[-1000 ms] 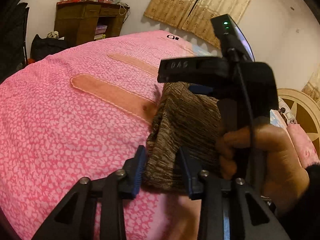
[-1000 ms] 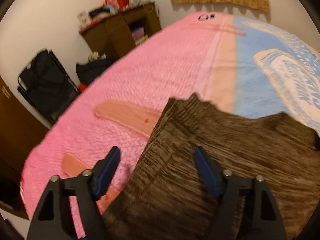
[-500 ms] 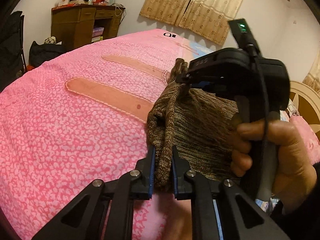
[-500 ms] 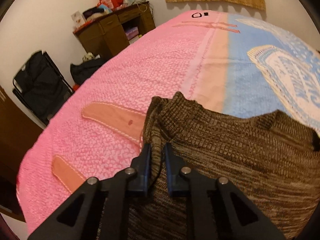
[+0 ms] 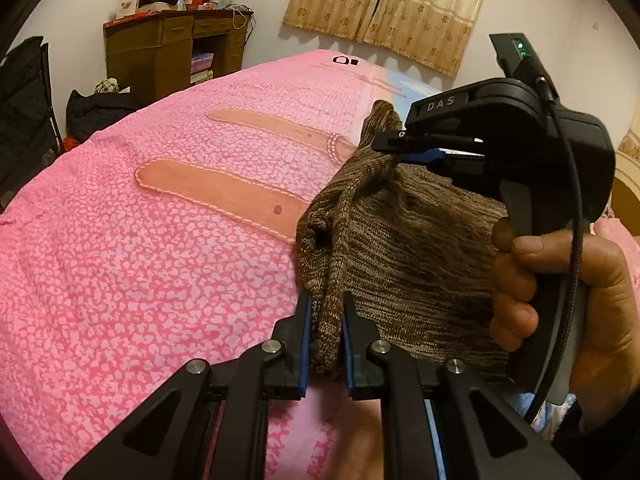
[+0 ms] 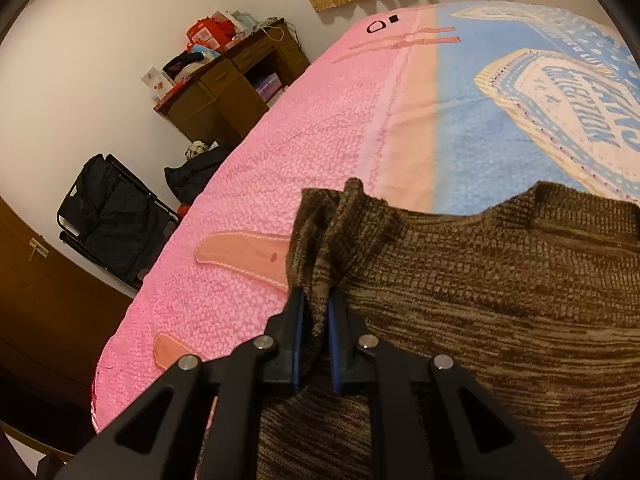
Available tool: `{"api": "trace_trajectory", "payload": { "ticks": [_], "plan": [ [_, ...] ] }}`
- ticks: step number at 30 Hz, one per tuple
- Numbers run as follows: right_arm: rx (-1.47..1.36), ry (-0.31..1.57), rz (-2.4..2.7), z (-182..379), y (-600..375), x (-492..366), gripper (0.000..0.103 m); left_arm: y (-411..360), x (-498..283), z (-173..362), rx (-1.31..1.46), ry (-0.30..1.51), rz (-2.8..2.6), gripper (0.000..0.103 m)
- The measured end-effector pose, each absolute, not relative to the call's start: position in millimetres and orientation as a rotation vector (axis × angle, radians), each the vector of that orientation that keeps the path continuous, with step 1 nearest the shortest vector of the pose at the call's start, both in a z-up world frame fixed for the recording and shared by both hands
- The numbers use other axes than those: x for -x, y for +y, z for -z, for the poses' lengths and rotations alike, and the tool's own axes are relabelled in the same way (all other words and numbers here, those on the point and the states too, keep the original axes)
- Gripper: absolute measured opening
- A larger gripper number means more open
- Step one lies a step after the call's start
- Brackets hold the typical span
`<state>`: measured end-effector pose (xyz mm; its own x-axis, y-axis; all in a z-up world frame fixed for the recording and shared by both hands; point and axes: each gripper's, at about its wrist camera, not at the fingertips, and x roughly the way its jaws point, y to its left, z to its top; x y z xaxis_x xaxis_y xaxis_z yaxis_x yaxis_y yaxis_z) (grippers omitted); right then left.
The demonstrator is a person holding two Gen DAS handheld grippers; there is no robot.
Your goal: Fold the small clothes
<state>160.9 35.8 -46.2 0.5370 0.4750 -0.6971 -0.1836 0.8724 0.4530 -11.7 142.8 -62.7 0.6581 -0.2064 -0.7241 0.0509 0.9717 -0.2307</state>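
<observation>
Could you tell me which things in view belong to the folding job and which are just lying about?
Part of the job:
- brown knit garment
- left gripper, shut on its edge
- right gripper, shut on its edge
- pink and blue blanket it lies on

Just lying about:
- wooden desk with clutter on top
- black bag on the floor
- black folding chair
- curtains

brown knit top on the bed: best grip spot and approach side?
Grip the brown knit top at its bunched left edge, from the near side, angled down: the edge stands up in a ridge. Both left tongs and right tongs are shut there.
</observation>
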Motion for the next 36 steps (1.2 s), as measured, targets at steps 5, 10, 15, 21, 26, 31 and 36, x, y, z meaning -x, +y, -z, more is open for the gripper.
{"api": "trace_trajectory", "payload": {
  "ticks": [5,10,15,21,26,31,36],
  "plan": [
    [-0.336,0.914,-0.400,41.1,33.8,-158.9,0.014,140.8,2.7,61.7,0.193,0.851,0.145,0.011],
    [-0.302,0.890,-0.385,37.1,27.1,-152.0,0.013,144.4,-2.7,62.5,0.193,0.855,0.147,0.011],
    [-0.296,0.901,-0.377,44.7,20.4,-150.6,0.013,145.9,8.6,63.5,0.195,0.852,0.159,0.011],
    [-0.401,0.902,-0.391,51.4,-6.3,-144.0,0.013,145.7,13.5,65.6,0.217,0.837,0.188,0.010],
    [-0.391,0.902,-0.382,47.7,-8.9,-140.2,0.013,135.5,23.4,56.7,0.188,0.795,0.230,0.010],
    [-0.377,0.873,-0.389,32.2,-10.5,-138.0,0.013,126.7,30.6,50.9,0.150,0.769,0.251,0.009],
    [-0.381,0.845,-0.398,20.8,-19.3,-131.8,0.013,105.9,40.7,41.2,0.089,0.725,0.288,0.009]
  ]
}}
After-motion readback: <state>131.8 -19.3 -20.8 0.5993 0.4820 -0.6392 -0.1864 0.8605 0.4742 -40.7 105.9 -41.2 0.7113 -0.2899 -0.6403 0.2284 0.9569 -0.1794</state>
